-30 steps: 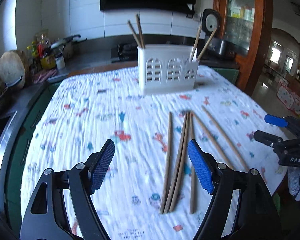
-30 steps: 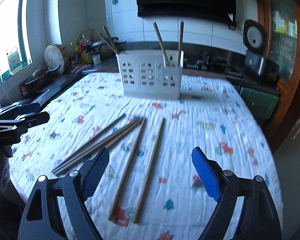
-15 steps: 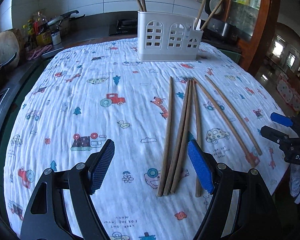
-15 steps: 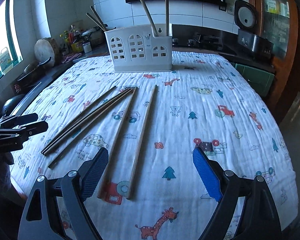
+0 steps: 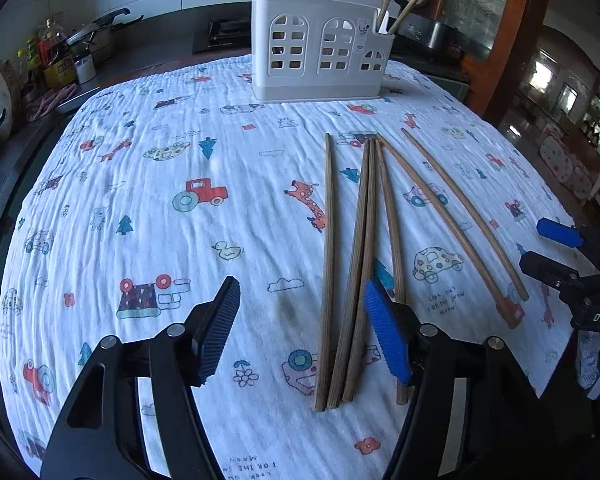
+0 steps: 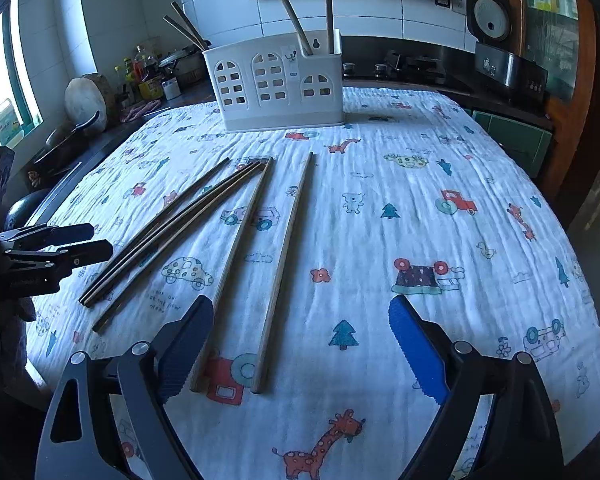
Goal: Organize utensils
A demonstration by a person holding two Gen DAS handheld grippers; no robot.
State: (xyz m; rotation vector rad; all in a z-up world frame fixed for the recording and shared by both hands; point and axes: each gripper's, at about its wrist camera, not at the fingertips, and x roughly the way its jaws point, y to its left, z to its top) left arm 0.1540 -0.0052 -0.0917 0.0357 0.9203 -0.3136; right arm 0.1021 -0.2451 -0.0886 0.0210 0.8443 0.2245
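Several wooden chopsticks [image 5: 330, 240] lie side by side on the cartoon-print cloth [image 5: 160, 200]. A white utensil holder [image 5: 320, 60] stands at the far edge with two chopsticks in each end. My left gripper [image 5: 304, 326] hovers low over the near ends of three chopsticks. Its jaws are closing and the pads touch nothing. My right gripper [image 6: 302, 338] hangs over the two rightmost chopsticks [image 6: 278, 276], its jaws opening wide and holding nothing. Each gripper also shows at the edge of the other's view: the right gripper [image 5: 548, 246] and the left gripper [image 6: 84, 242].
The holder [image 6: 276, 84] is at the back of the table. A counter on the left carries bottles [image 5: 56, 60], a pan and a round wooden board [image 6: 86, 100]. A rice cooker [image 6: 496, 40] sits at the back right. The table's edge drops off close behind both grippers.
Both grippers have sunk and tipped down toward the chopsticks, which now fill more of each view. The left jaws stand narrower than before. The chopsticks have not moved.
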